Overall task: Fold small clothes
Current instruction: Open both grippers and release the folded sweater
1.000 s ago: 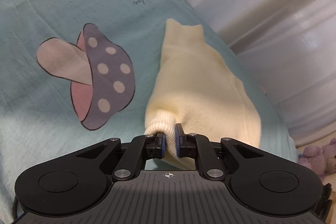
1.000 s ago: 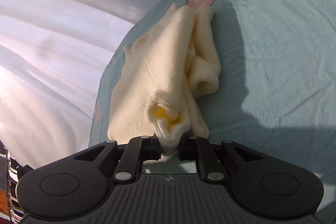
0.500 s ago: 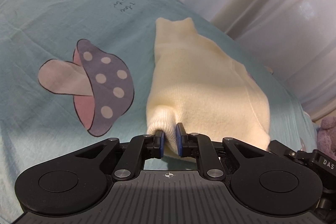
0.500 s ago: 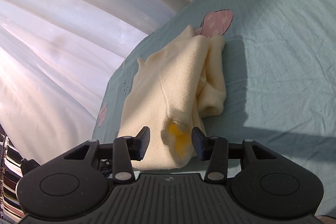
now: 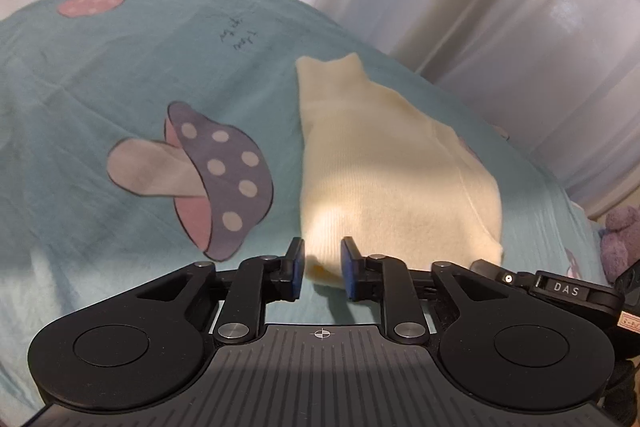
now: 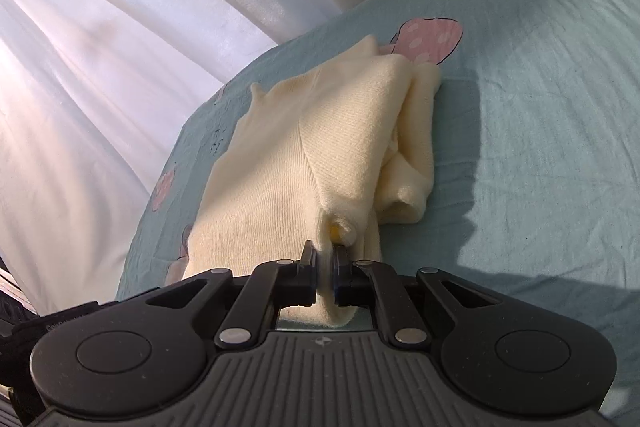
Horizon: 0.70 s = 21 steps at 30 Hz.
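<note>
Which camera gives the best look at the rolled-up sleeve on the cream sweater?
The right wrist view. There the sleeve lies bunched along the sweater's far side, open cuff facing the camera, beyond the right gripper pinching the hem. The left wrist view shows only the sweater's smooth top; the sleeve is hidden.

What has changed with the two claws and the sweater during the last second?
The left claw let go of the sweater and is opening. The right claw opened, then shut again on its edge. The sweater stays on the bedsheet.
</note>
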Available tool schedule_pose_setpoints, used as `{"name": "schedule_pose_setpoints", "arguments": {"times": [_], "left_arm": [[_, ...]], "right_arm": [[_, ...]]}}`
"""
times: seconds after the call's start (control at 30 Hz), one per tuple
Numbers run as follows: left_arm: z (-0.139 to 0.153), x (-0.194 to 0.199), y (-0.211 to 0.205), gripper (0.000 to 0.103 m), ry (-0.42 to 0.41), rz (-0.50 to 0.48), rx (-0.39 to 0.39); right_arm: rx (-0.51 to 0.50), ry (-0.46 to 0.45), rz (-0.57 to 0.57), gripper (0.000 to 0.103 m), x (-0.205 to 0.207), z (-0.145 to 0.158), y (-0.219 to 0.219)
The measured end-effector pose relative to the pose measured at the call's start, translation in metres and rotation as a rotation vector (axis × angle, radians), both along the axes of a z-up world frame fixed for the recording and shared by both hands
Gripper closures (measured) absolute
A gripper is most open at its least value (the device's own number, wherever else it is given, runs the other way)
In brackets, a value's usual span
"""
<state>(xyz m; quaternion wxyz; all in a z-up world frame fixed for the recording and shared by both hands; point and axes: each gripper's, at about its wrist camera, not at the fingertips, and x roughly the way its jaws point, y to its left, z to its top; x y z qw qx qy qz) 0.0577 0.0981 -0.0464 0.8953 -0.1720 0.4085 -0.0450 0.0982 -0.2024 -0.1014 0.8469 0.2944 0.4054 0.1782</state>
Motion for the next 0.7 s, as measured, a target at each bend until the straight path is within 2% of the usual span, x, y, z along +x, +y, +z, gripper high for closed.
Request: {"name": "schedule_pose_setpoints", "arguments": {"times": [0.03,0.1,0.2,0.27,0.37,0.47,0.57,0.7], "left_arm": [[0.004,0.0,0.0,0.053,-0.033,-0.006,0.022],[0.008,0.008,-0.003,0.051,-0.071,-0.024,0.057],[0.0,0.031,-0.014,0.052,-0.066,-0.06,0.065],[-0.01,0.047,-0.025,0.058,-0.024,-0.068,0.112],[-0.023,0.06,-0.039,0.05,0.035,-0.051,0.194],[-0.021,0.058,-0.05,0.05,0.016,-0.066,0.279],[-0.024,0.056,-0.051,0.048,0.009,-0.075,0.302],[-0.032,0.054,-0.043,0.043,0.038,-0.056,0.271]], "right_arm": [[0.006,-0.005,0.004,0.092,0.0,0.001,0.001],[0.047,-0.012,0.003,0.091,0.003,0.002,0.0],[0.075,-0.028,-0.015,0.091,0.005,0.003,-0.002],[0.003,-0.032,-0.011,0.094,0.006,0.004,0.004],[-0.164,-0.056,-0.009,0.097,0.003,0.009,0.017],[-0.304,-0.106,0.012,0.098,-0.001,0.017,0.032],[-0.357,-0.122,0.029,0.098,-0.002,0.012,0.036],[-0.315,-0.116,0.034,0.098,0.0,0.009,0.031]]}}
